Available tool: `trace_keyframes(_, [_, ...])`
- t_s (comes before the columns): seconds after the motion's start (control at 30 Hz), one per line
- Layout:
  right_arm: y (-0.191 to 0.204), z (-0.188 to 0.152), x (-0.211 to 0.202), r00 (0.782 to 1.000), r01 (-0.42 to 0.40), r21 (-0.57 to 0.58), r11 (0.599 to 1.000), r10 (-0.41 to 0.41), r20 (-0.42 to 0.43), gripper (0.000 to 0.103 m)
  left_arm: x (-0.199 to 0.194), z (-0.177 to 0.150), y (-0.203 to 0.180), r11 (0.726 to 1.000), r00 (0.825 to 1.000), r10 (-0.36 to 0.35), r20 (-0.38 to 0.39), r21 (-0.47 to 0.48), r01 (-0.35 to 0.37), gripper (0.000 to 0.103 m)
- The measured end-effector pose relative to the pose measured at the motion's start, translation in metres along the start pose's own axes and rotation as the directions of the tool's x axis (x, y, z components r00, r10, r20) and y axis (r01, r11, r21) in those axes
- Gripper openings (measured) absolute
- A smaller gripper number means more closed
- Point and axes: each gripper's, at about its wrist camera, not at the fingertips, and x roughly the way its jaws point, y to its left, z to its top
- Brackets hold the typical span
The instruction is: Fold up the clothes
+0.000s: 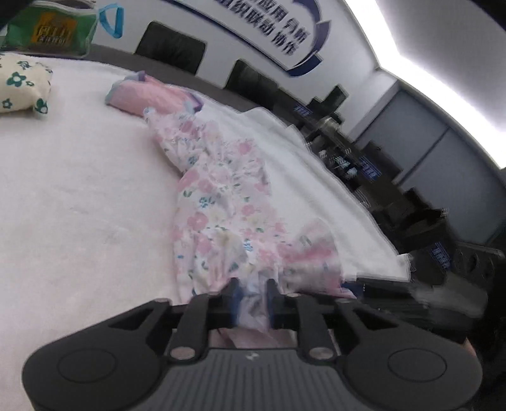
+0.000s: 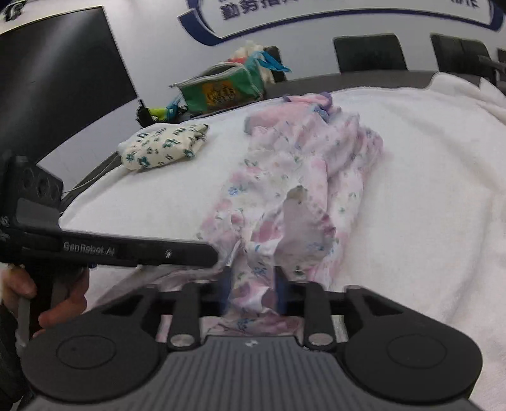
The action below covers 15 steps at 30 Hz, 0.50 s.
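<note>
A crumpled white and pink floral garment [image 1: 221,196] [image 2: 284,177] lies in a long strip across the white fluffy blanket [image 1: 79,189] [image 2: 427,174]. My left gripper [image 1: 253,286] is at the garment's near end. Its fingers stand apart, and a loose bunch of the cloth lies between them. My right gripper [image 2: 252,275] is at the same end, right of the left one, also with its fingers apart and floral cloth hanging between them. The left gripper's black body [image 2: 126,249] shows in the right wrist view, held by a person's hand [image 2: 63,303].
A folded pink garment [image 1: 139,95] [image 2: 303,101] lies at the strip's far end. A folded cream cloth with green flowers [image 1: 22,85] [image 2: 161,148] sits far left. A green bag [image 1: 50,28] [image 2: 221,88] and black chairs [image 2: 370,53] stand behind the table. A dark screen [image 2: 57,95] is at left.
</note>
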Motion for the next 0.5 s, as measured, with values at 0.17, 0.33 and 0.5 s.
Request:
trace_keyframes(0.17, [0.018, 0.052, -0.029, 0.976, 0.116, -0.121, 0.986, -0.090, 0.199, 0.065, -0.033, -0.011, -0.008, 0.996, 0.995, -0.016, 0.103, 0.094, 0.006, 0.067])
trace_keyframes(0.33, [0.047, 0.115, 0.062, 0.995, 0.091, -0.287, 0.954, -0.072, 0.076, 0.065, -0.005, -0.017, -0.017, 0.990, 0.998, 0.054, 0.024, 0.128, -0.057, 0.032])
trace_keyframes(0.5, [0.054, 0.134, 0.179, 0.970, 0.125, -0.389, 0.913, -0.194, -0.144, 0.049, 0.007, -0.026, -0.019, 0.980, 0.994, 0.111, 0.006, 0.167, -0.111, 0.026])
